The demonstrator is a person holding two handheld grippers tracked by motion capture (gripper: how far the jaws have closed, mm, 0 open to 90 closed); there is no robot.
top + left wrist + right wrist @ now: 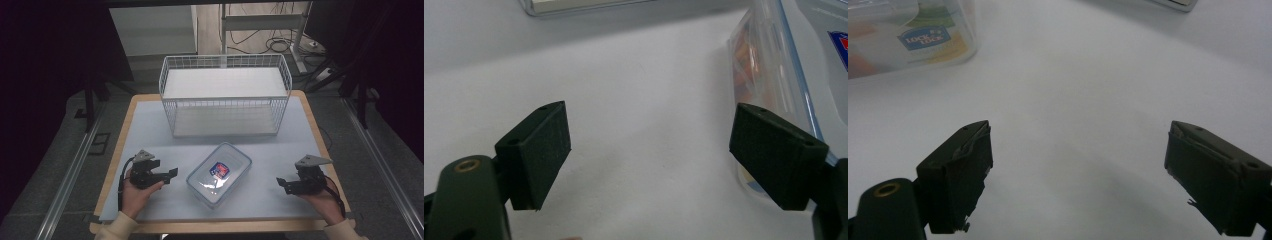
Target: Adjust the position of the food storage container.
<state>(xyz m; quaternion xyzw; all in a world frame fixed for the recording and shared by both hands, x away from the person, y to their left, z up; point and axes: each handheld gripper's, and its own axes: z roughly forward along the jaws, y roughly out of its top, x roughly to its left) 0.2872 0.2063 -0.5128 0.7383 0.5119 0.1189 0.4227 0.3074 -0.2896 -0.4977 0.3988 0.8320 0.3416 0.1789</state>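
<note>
Clear plastic container (219, 174) lies mid-worktop (150, 130) in the high view, between the left gripper (172, 173) and right gripper (280, 182), before a white wire basket (225, 95). Left gripper view: jaws gaping on nothing, container's side just beside one jaw, orange contents inside. Right gripper view: jaws wide apart, empty, a blue brand label on the container's wall (923, 37).

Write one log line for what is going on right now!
left tool: open, empty | right tool: open, empty | plastic box: lidded, between tools, untouched | wire basket: behind box
</note>
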